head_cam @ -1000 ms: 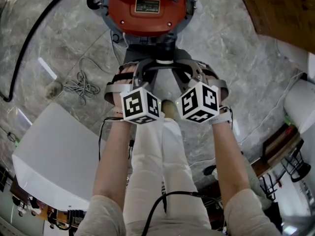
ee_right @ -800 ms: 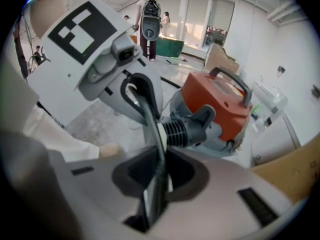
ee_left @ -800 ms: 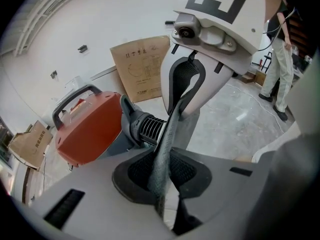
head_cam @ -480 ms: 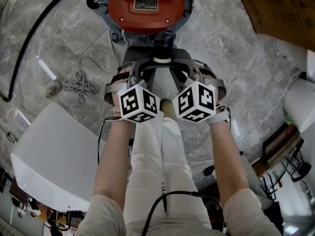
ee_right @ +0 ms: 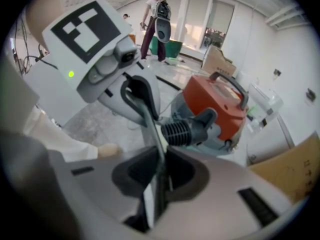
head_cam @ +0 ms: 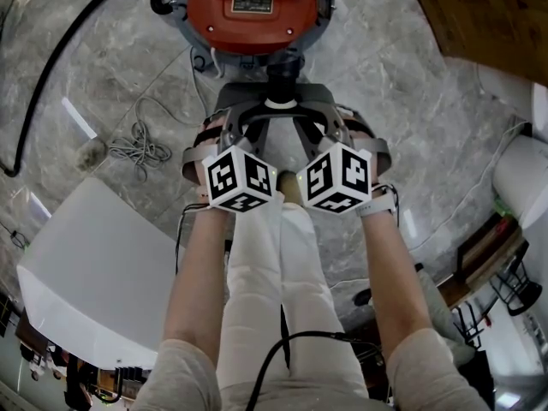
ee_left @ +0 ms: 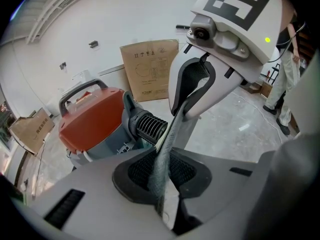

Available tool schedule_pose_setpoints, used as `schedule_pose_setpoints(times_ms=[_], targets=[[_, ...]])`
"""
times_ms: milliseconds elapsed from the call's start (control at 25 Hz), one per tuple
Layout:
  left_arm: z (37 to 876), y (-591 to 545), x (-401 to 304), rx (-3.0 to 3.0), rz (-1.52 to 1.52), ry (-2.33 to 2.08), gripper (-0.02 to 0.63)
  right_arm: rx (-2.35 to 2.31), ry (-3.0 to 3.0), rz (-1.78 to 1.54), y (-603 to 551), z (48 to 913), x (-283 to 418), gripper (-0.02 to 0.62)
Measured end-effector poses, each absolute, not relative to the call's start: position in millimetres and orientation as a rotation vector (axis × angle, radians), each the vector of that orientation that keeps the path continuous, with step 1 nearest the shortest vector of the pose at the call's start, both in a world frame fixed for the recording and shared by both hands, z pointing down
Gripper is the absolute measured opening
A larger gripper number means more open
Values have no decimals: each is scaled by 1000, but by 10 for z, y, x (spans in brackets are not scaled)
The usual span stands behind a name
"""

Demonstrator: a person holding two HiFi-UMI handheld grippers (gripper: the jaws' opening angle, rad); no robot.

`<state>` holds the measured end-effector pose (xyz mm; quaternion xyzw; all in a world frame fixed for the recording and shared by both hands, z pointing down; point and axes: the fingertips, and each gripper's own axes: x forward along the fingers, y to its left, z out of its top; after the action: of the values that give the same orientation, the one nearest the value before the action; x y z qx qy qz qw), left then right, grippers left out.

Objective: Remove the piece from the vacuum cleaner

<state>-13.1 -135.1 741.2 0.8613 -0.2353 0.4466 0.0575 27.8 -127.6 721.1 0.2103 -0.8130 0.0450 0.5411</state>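
The orange vacuum cleaner (head_cam: pixel 257 11) stands on the stone floor just ahead of me, and it also shows in both gripper views (ee_left: pixel 92 121) (ee_right: pixel 225 109). A black ribbed connector (head_cam: pixel 283 71) (ee_left: pixel 150 126) (ee_right: pixel 177 132) sticks out of its lower body toward the grippers. My left gripper (head_cam: pixel 261 108) (ee_left: pixel 162 171) and right gripper (head_cam: pixel 298 108) (ee_right: pixel 159 171) meet tip to tip right in front of that connector. Both are shut on one thin grey piece (ee_left: pixel 167 144) (ee_right: pixel 159 144) that runs from one pair of jaws to the other. How the piece joins the connector is hidden.
A black hose (head_cam: pixel 51 67) curves over the floor at the left, beside a loose coil of grey cable (head_cam: pixel 137 148). A white board (head_cam: pixel 94 272) lies lower left. The person's legs (head_cam: pixel 274 272) stand under the grippers. A cardboard box (ee_left: pixel 150 69) leans on the wall behind.
The vacuum body sits a little farther from the grippers than before, and more of the black ribbed connector shows between them. Both grips look unchanged.
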Motion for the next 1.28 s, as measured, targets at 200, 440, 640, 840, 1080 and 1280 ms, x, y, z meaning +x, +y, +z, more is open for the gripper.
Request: schedule_pose_setpoints(times_ms=[200,440,640,840,1080,1280], targets=[[7416,-1329,-135,2601,1339,-719,71,496,-1931,108,-1258,7211,275,55],[7423,-1301,-129,2594,1326,-734,71,498,-1928,111,-1236,7214,283,57],[7409,-1225,-133,2613,1342,-735,71,491,-1929,86,-1153,7207,275,55],[7374,-1061,-140,2626,1355,-739,71,477,-1945,84,-979,7179,266,55],[7313,-886,-135,2595,1352,-768,71,470,-1964,102,-811,7121,275,55],[7154,-803,-120,2595,1344,-796,71,507,-2026,171,-725,6967,287,55]])
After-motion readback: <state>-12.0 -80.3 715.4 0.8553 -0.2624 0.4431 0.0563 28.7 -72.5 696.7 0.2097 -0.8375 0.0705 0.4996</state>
